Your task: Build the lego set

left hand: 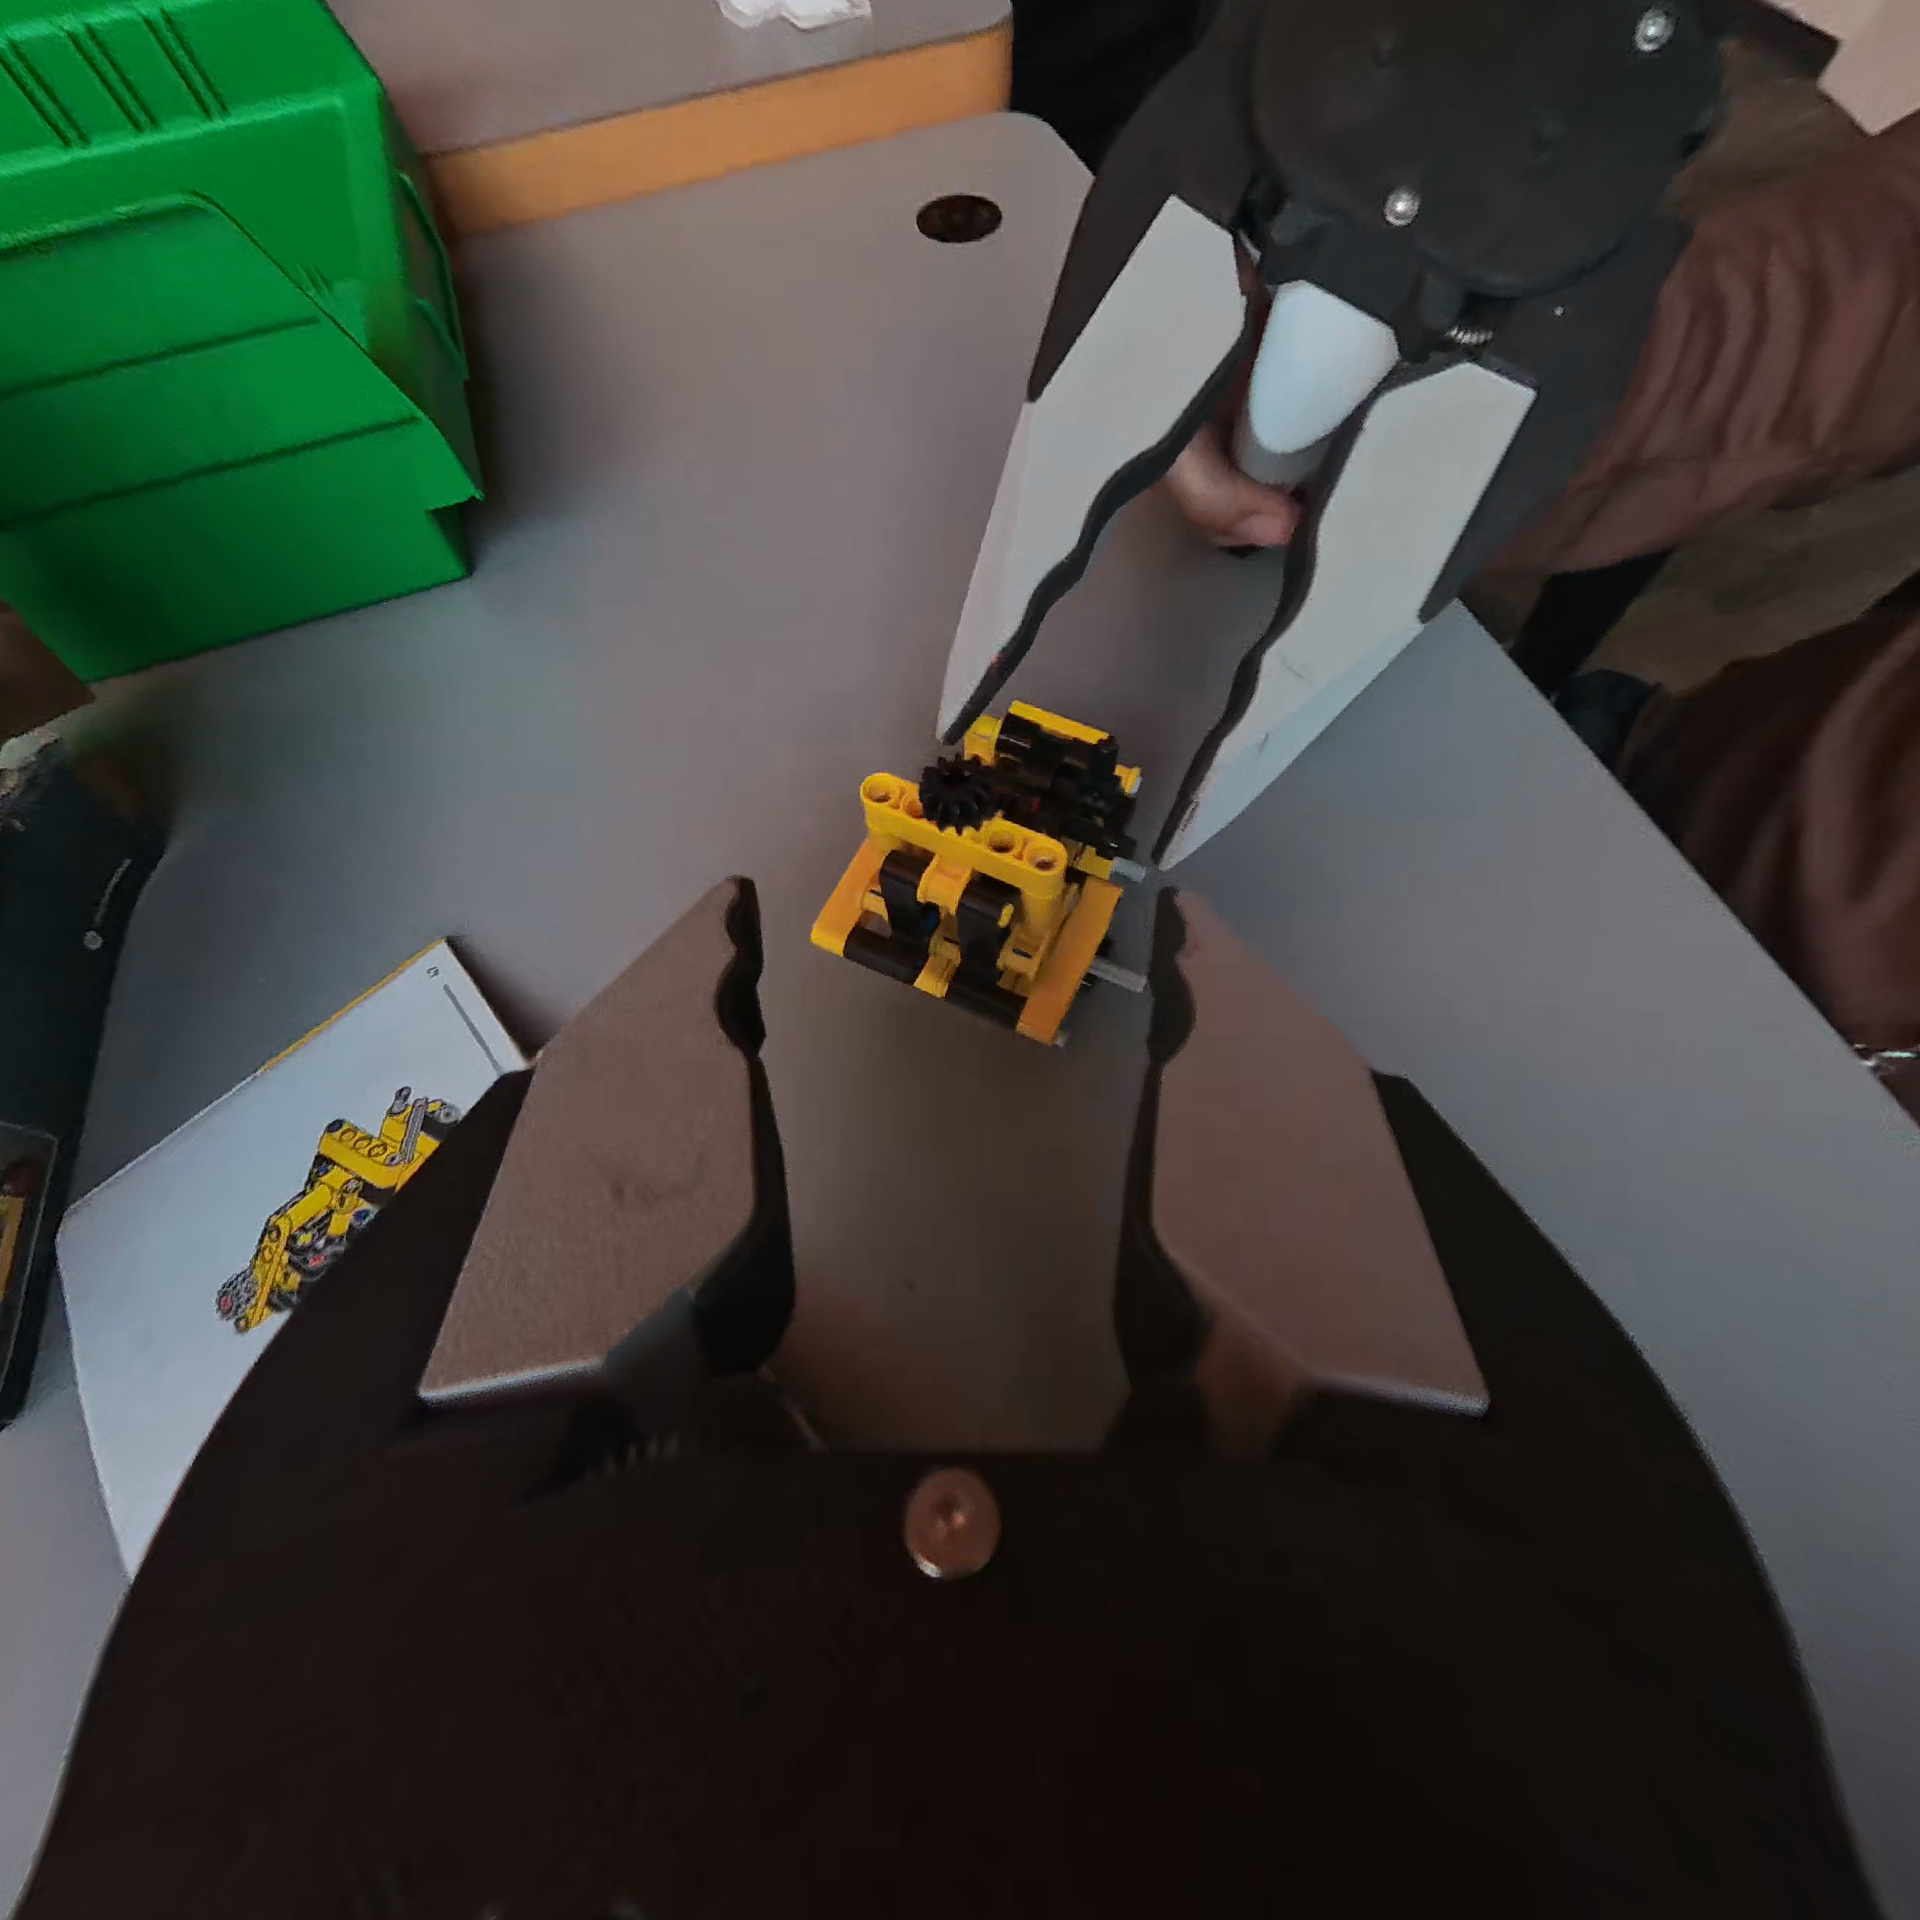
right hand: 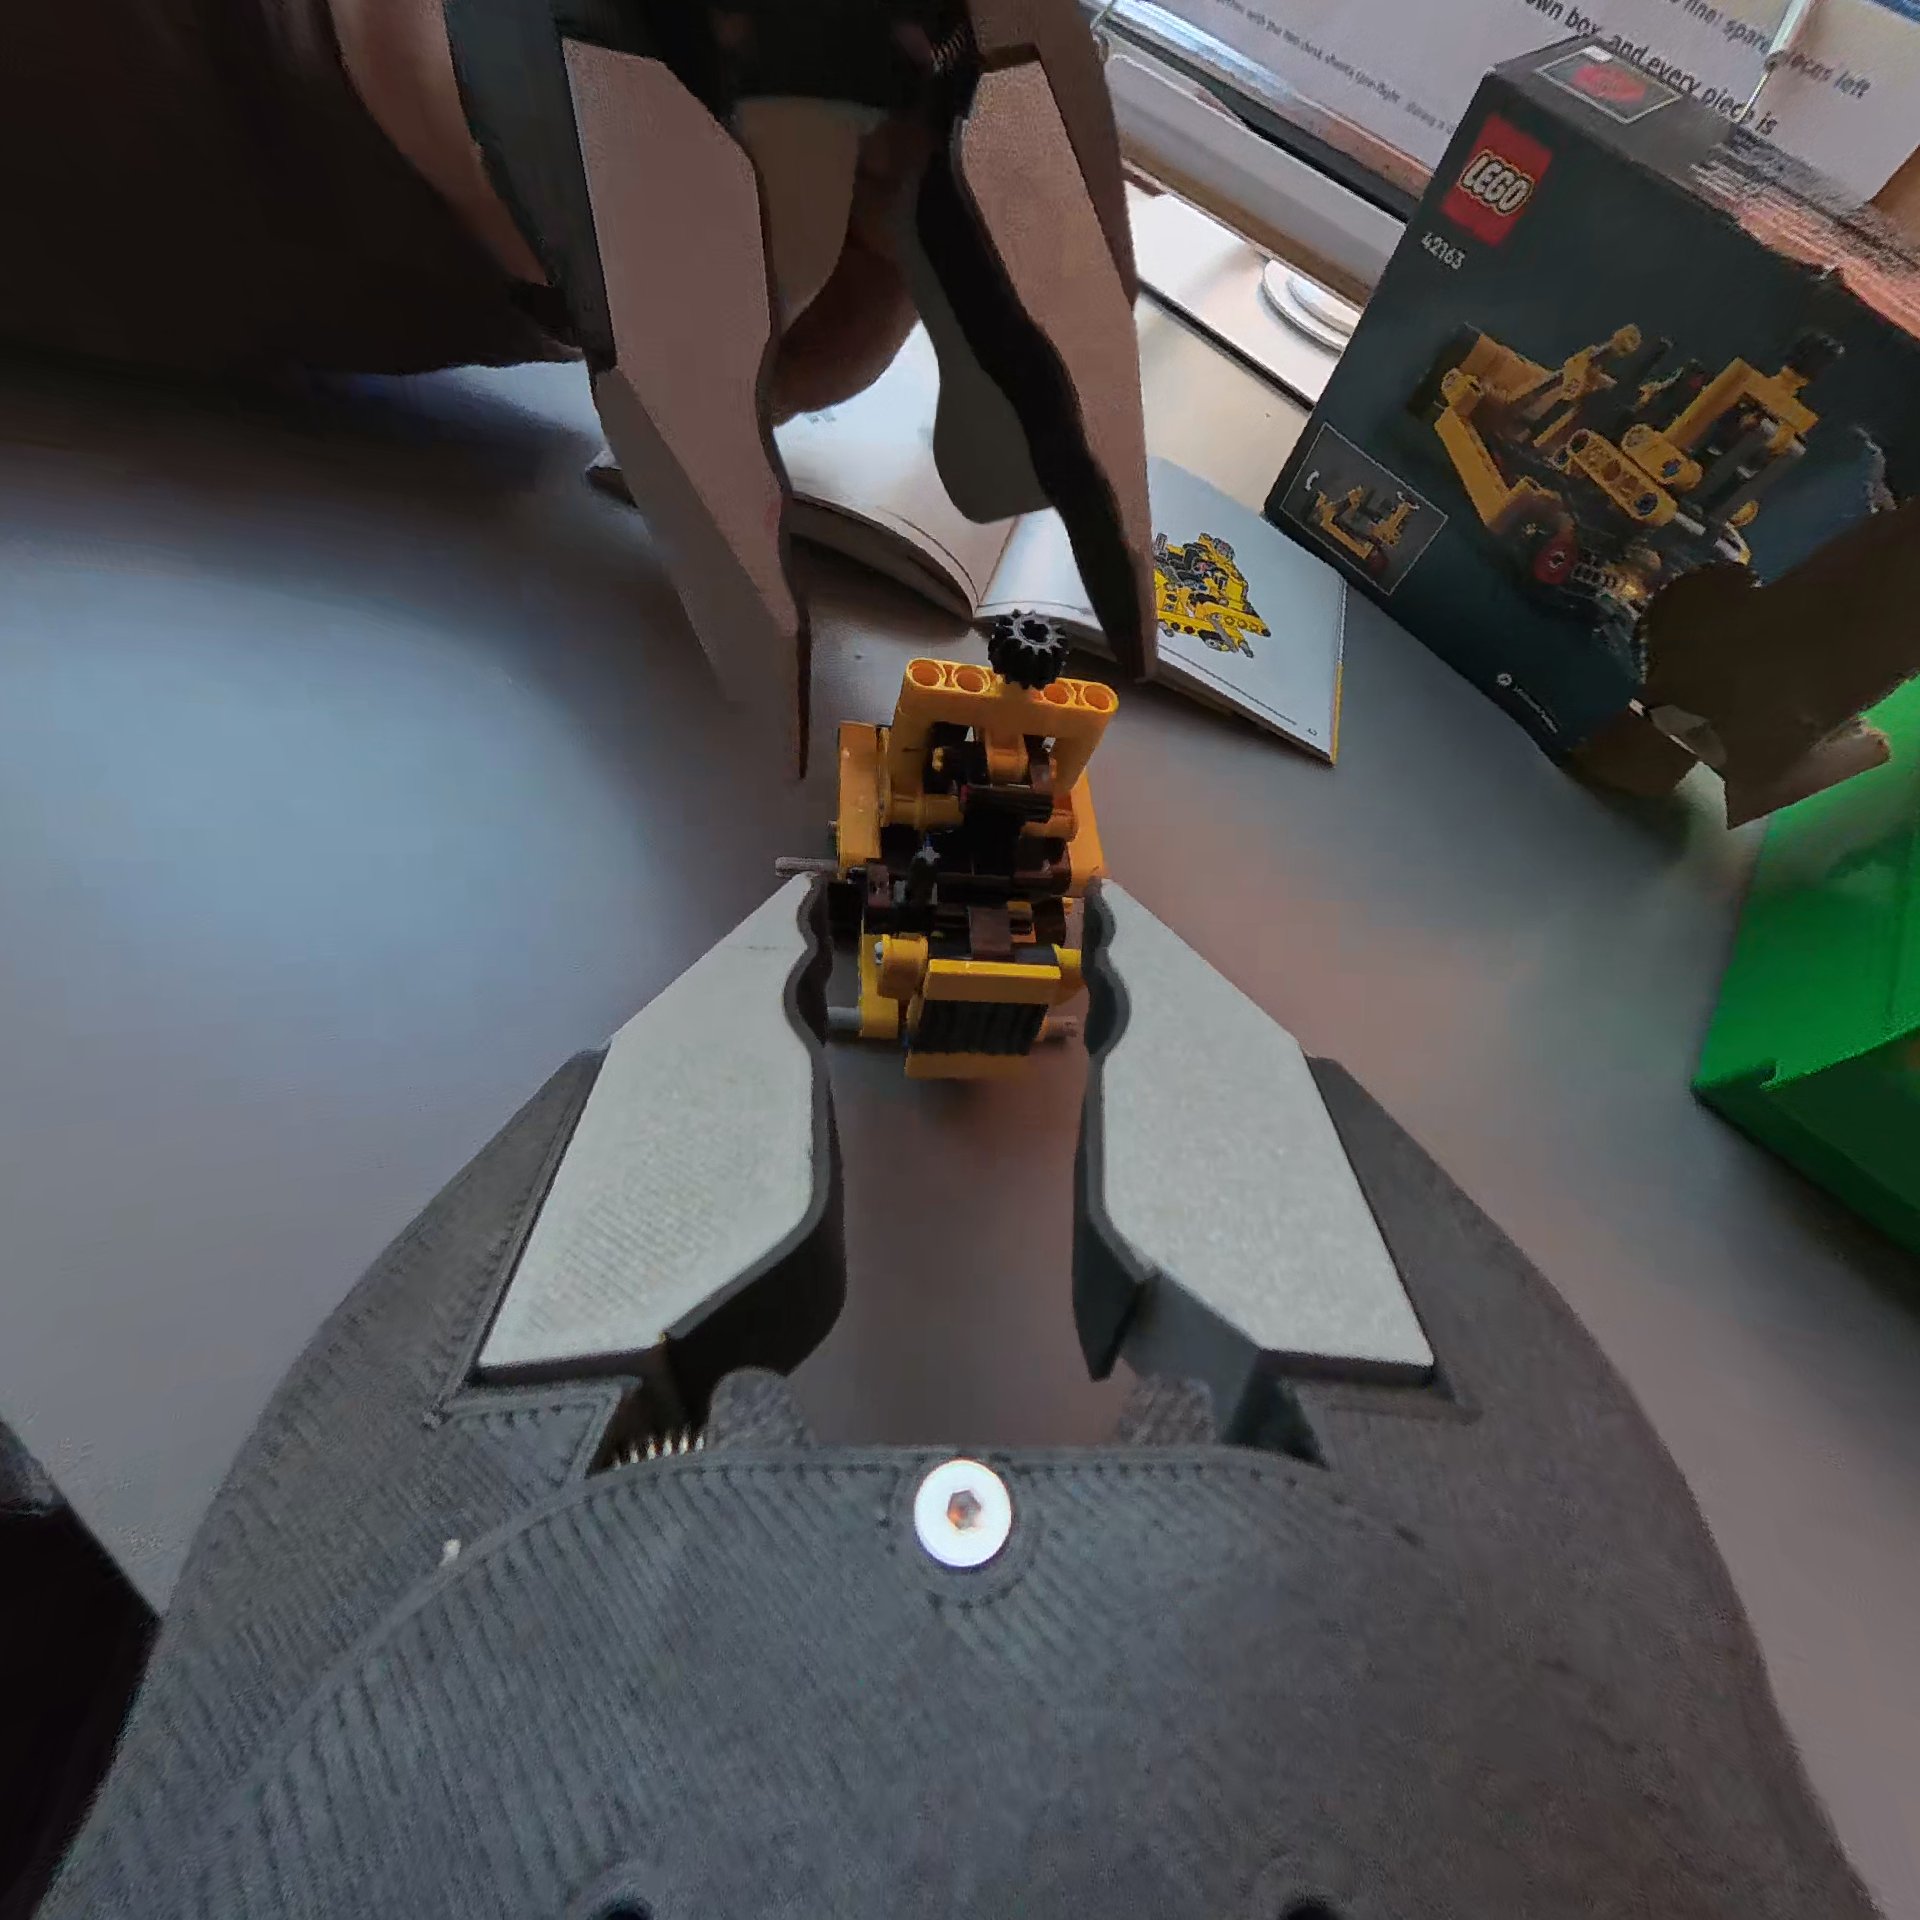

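Grey table (left hand: 665, 540), lego model (left hand: 987, 883) (part-built), booklet (left hand: 239, 1195), green box (left hand: 208, 343)

Item count, as visible:

- Claws: two. Left claw (left hand: 956, 914), right claw (right hand: 951, 914); two fingers each, four fingers in all.
- Partly built yellow-and-black model (right hand: 971, 873): one, standing on the tabletop (right hand: 312, 831).
- Black gear (right hand: 1023, 646) atop the model: one seen in the right wrist view; the left wrist view shows a second black gear (left hand: 1081, 795) just beside the first, partly hidden.
- Open instruction booklet (right hand: 1236, 623): one.
- Dark printed set box (right hand: 1600, 416): one.
- Green plastic bin (left hand: 208, 343): one.
- Tabletops: one grey working surface; one further surface with an orange edge (left hand: 717, 135) behind it.
- Round hole (left hand: 958, 219) in the tabletop: one.
- Hands in view: one (left hand: 1231, 499), partly hidden.
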The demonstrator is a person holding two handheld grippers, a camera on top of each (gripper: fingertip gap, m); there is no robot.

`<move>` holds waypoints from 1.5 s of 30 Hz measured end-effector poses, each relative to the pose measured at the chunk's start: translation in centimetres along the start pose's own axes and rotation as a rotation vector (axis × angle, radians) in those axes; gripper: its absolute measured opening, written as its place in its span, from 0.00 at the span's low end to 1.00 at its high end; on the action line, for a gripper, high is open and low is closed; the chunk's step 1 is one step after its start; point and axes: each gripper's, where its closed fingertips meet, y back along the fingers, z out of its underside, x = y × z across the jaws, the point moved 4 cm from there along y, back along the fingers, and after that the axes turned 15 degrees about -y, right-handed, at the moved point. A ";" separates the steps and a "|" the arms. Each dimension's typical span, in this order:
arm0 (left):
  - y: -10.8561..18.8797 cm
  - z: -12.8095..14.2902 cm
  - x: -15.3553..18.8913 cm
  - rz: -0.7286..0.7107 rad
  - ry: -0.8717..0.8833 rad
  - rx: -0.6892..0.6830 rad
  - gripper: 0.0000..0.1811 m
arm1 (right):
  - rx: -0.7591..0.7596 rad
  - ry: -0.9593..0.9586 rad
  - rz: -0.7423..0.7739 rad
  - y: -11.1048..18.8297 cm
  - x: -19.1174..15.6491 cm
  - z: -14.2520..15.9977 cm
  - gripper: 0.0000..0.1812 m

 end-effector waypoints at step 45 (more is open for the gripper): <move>-2.1 0.9 1.3 -0.147 -0.199 -0.131 0.29 | -0.098 0.023 -0.159 -0.7 1.1 0.3 0.18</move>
